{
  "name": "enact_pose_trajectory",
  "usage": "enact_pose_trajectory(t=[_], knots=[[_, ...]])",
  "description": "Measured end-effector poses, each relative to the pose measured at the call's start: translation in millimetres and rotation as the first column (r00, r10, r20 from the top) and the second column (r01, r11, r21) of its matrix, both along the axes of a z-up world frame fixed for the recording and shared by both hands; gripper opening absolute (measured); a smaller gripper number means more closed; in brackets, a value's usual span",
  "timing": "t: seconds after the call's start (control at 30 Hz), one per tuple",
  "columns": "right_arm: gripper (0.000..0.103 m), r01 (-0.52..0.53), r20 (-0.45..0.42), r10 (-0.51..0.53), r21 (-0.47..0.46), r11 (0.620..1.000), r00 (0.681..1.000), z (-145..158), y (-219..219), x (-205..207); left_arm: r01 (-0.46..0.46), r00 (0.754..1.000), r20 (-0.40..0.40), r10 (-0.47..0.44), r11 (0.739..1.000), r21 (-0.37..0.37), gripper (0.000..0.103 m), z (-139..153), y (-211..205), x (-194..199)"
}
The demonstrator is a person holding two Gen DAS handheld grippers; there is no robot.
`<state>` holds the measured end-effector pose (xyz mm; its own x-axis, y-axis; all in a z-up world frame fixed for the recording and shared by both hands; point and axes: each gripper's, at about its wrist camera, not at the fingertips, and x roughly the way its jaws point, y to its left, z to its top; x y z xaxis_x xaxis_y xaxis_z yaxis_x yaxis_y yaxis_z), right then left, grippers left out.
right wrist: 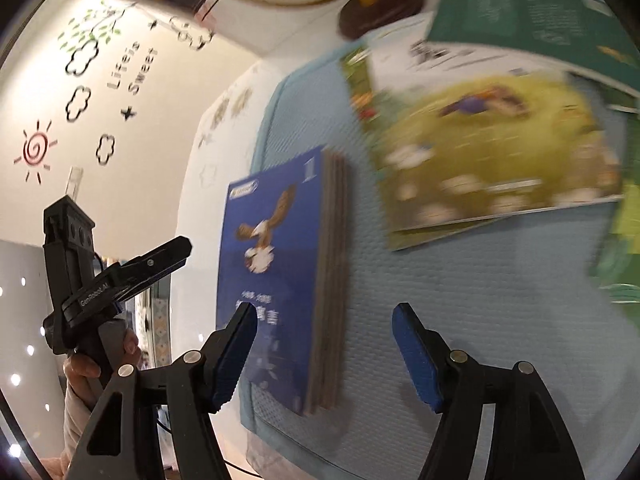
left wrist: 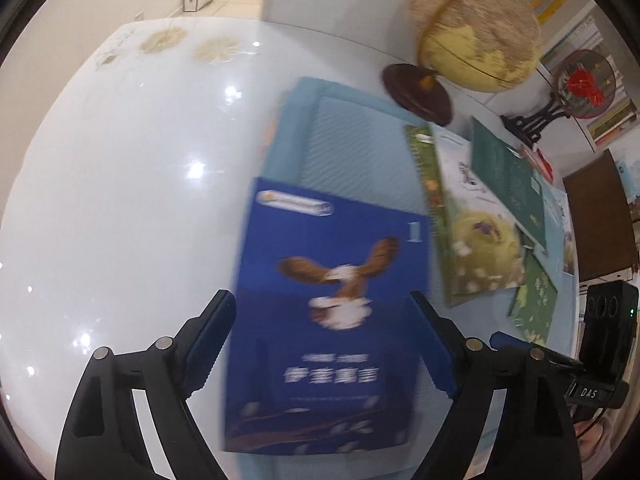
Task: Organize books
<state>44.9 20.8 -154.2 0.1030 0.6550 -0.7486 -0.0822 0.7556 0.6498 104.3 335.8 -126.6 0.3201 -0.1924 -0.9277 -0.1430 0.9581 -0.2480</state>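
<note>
Nearest us, our left gripper hangs with its jaws spread wide on either side of the blue book, gripping nothing; the cover with the bird lies between the fingers but we cannot tell whether either pad touches it. Our right gripper is likewise wide open and empty, just beside the same book's right edge, where its view shows that the blue cover tops a small stack lying flat on the light blue mat. We judge this stack to be the neat pile we are building, squared near the mat's left edge. Farther on, the loose books lie fanned and overlapping, seemingly awaiting sorting. Beyond them the globe stands on the white table.
</note>
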Motion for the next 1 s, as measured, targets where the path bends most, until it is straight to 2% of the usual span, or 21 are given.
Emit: enact_pose_trajectory(t=[0.2, 0.4, 0.53, 0.63, 0.77, 0.93, 1.0], knots=[[0.068, 0.126, 0.020, -0.126, -0.013, 0.992, 0.992, 9.0, -88.5, 2.3, 0.093, 0.995, 0.031, -0.093, 0.996, 0.000, 0.085, 10.6, -77.0, 21.7], [0.068, 0.264, -0.012, -0.265, -0.053, 0.963, 0.964, -0.4, -190.1, -5.6, 0.206, 0.978, -0.002, -0.206, 0.978, -0.010, 0.085, -5.3, -177.6, 47.0], [0.068, 0.322, -0.023, -0.325, -0.078, 0.943, 0.945, -4.5, -247.3, -6.1, 0.300, 0.954, -0.024, -0.299, 0.954, 0.003, 0.085, -19.6, -249.2, 63.0], [0.068, 0.357, 0.009, -0.358, -0.101, 0.929, 0.934, -2.2, -287.9, 2.4, 0.367, 0.930, -0.019, -0.367, 0.930, 0.006, 0.085, -26.7, -298.4, 74.4], [0.068, 0.419, 0.038, -0.417, -0.091, 0.904, 0.908, -2.3, -333.5, 27.8, 0.420, 0.907, -0.019, -0.421, 0.907, -0.016, 0.085, -44.1, -351.4, 93.1], [0.068, 0.450, 0.044, -0.448, -0.106, 0.887, 0.893, -16.2, -361.5, 61.7, 0.405, 0.914, -0.027, -0.406, 0.914, -0.043, 0.085, -59.9, -387.8, 103.7], [0.068, 0.450, 0.024, -0.450, -0.090, 0.888, 0.893, -24.4, -364.5, 70.7, 0.412, 0.911, -0.020, -0.412, 0.911, -0.014, 0.085, -59.9, -397.9, 103.7]])
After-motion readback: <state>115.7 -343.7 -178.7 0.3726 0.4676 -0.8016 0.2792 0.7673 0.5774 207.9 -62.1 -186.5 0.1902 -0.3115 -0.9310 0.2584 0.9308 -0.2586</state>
